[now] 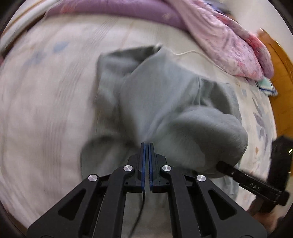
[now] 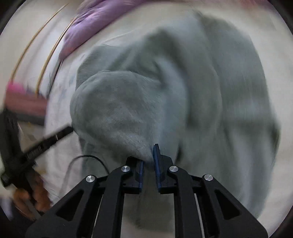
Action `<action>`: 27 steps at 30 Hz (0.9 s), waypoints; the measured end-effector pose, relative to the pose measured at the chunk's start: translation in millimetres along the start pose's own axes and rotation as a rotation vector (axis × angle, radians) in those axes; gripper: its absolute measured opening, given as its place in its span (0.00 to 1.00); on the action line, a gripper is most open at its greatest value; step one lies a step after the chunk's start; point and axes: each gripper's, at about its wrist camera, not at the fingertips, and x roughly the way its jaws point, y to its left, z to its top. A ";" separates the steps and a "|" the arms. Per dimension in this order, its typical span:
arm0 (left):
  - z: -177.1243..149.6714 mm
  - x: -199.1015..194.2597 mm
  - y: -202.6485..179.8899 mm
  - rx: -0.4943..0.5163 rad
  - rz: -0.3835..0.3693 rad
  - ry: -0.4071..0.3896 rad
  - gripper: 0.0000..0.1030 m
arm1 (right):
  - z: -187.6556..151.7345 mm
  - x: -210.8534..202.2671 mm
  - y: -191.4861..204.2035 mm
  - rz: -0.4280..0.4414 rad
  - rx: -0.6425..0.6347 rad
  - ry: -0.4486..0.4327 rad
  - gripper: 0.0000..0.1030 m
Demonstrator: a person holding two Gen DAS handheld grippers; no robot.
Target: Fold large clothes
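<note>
A large grey-green sweatshirt lies rumpled on the pale bedsheet and is partly lifted. My left gripper is shut on a fold of it at its near edge. My right gripper is shut on a bulging fold of the same sweatshirt, with cloth between the blue pads. The right gripper also shows in the left wrist view at the lower right, its tip under the raised fold. The left gripper shows in the right wrist view at the left. Both views are blurred by motion.
A purple blanket lies along the far side of the bed, and a pink flowered quilt is heaped at the far right. A thin white cord runs across the sheet. Orange wood floor shows past the bed's right edge.
</note>
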 end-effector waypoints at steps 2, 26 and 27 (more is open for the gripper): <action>-4.2 -6.4 5.9 -0.051 -0.004 0.002 0.17 | -2.6 -9.3 -9.7 0.013 0.082 -0.022 0.16; 115.9 75.7 -12.8 -0.150 0.030 0.188 0.03 | 145.3 16.4 -39.5 0.082 0.194 -0.095 0.05; 119.7 73.9 -12.4 -0.147 0.010 0.182 0.03 | 152.4 12.0 -37.9 0.133 0.205 -0.097 0.04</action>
